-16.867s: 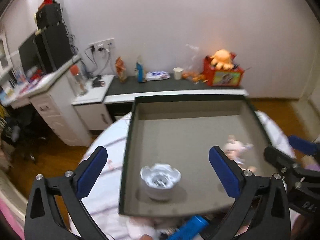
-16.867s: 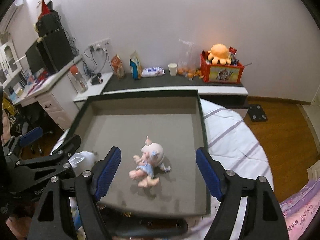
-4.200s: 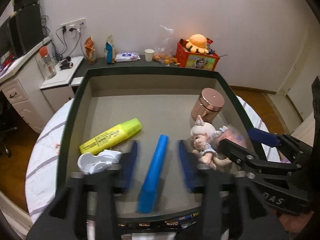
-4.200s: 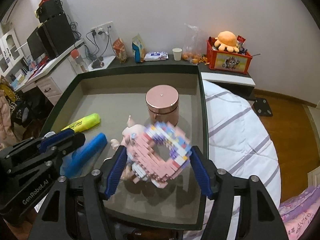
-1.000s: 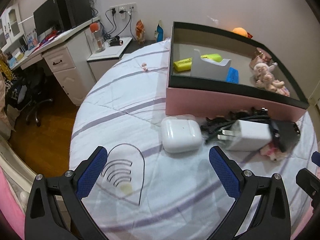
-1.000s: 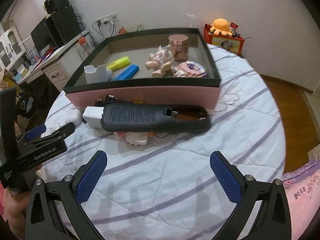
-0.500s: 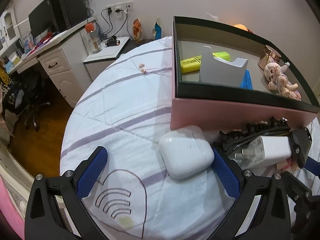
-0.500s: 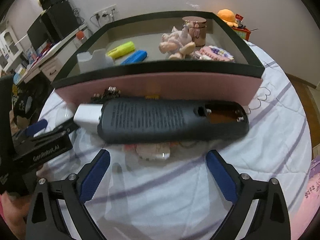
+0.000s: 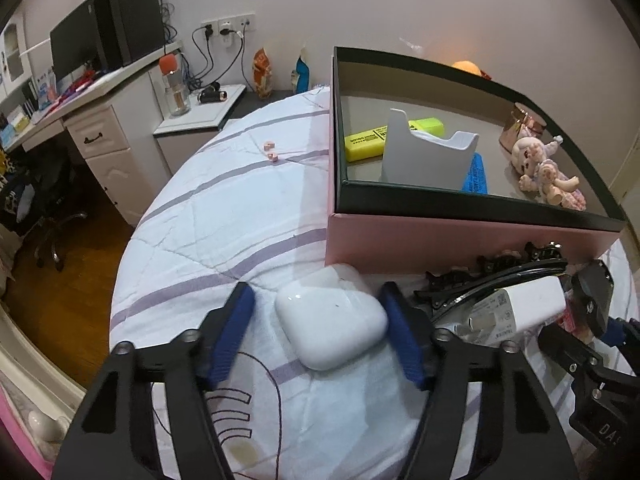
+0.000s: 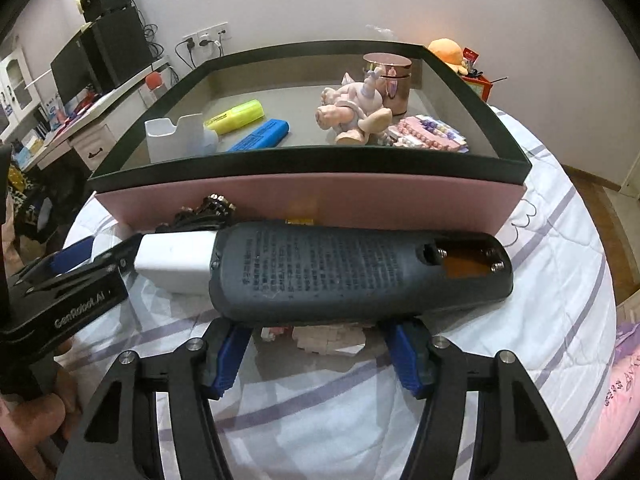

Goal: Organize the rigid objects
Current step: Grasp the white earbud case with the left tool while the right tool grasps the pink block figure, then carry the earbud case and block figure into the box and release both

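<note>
Earbud case [image 9: 331, 325], white and rounded, lay on the striped white bedcover [image 9: 224, 208] in the left wrist view, just near of the pink-sided tray [image 9: 440, 236]. The left gripper [image 9: 320, 334] straddled it with jaws closing at a middling width; the right pad looked to touch the case's side, while a gap remained at the left pad. To the right lay a white charger [image 9: 520, 312] and black hair clips [image 9: 504, 264]. Inside the tray stood a white holder [image 9: 424, 160], with a yellow highlighter [image 9: 368, 140] behind it and a doll [image 9: 548, 172] to the right.

In the right wrist view, a dark grey device [image 10: 352, 272] lay across the cover, near the tray's pink wall. The right gripper [image 10: 320, 354] sat at its near edge, jaws closing and fairly narrow, a pale pink block piece [image 10: 328, 338] lying between them; whether the pads touched anything could not be told. A blue marker [image 10: 260, 136] and copper jar [image 10: 390, 80] sat in the tray.
</note>
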{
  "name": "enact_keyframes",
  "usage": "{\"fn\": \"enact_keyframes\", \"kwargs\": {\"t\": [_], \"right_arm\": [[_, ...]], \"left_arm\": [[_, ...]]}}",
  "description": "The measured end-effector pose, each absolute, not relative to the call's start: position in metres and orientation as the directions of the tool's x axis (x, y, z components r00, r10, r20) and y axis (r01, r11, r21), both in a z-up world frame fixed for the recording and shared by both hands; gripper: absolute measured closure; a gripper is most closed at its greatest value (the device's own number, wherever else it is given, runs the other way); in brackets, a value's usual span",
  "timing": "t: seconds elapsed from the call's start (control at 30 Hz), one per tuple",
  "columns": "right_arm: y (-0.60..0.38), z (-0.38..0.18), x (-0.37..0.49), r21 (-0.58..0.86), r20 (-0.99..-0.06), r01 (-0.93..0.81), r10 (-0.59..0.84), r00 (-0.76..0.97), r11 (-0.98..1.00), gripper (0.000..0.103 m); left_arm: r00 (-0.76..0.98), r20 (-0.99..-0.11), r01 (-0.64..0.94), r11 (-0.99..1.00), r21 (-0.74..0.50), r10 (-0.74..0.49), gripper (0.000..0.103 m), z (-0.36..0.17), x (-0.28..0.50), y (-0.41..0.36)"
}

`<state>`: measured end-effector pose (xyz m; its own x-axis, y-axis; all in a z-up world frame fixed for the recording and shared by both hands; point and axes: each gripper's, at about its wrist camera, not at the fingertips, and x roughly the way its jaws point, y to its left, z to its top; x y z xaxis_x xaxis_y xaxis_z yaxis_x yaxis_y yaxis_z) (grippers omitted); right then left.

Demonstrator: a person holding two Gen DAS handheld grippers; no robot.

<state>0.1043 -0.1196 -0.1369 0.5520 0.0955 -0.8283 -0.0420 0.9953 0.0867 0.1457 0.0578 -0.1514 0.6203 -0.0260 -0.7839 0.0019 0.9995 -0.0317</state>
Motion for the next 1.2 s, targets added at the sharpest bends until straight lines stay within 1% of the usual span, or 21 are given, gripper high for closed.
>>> {"fn": "enact_keyframes", "kwargs": {"t": [0.03, 0.1, 0.33, 0.7, 1.2], "right_arm": [[-0.12, -0.136, 0.103, 0.092, -0.829, -0.044, 0.101, 0.55, 0.995, 0.04], [-0.122, -0.135, 0.1, 0.108, -0.832, -0.048, 0.116, 0.543, 0.993, 0.04], [-0.128, -0.129, 0.088, 0.164, -0.837, -0.07, 0.176, 0.518, 0.984, 0.04], [-0.134, -0.114, 0.071, 0.291, -0.813, -0.123, 0.313, 0.492, 0.949, 0.04], [-0.116, -0.085, 0.033, 0.29, -0.776, -0.241, 0.375, 0.508, 0.926, 0.039]], "left_arm": [[0.621, -0.783, 0.0, 0.999, -0.04, -0.031, 0.049, -0.151, 0.145, 0.06], [0.62, -0.783, -0.001, 0.998, -0.058, -0.045, 0.052, -0.149, 0.143, 0.062], [0.616, -0.784, -0.001, 0.995, -0.099, -0.077, 0.052, -0.144, 0.129, 0.066], [0.642, -0.761, 0.035, 0.995, -0.095, -0.095, 0.052, -0.12, 0.101, 0.052], [0.693, -0.711, 0.087, 0.993, -0.083, -0.12, 0.052, -0.08, 0.064, 0.036]]}}
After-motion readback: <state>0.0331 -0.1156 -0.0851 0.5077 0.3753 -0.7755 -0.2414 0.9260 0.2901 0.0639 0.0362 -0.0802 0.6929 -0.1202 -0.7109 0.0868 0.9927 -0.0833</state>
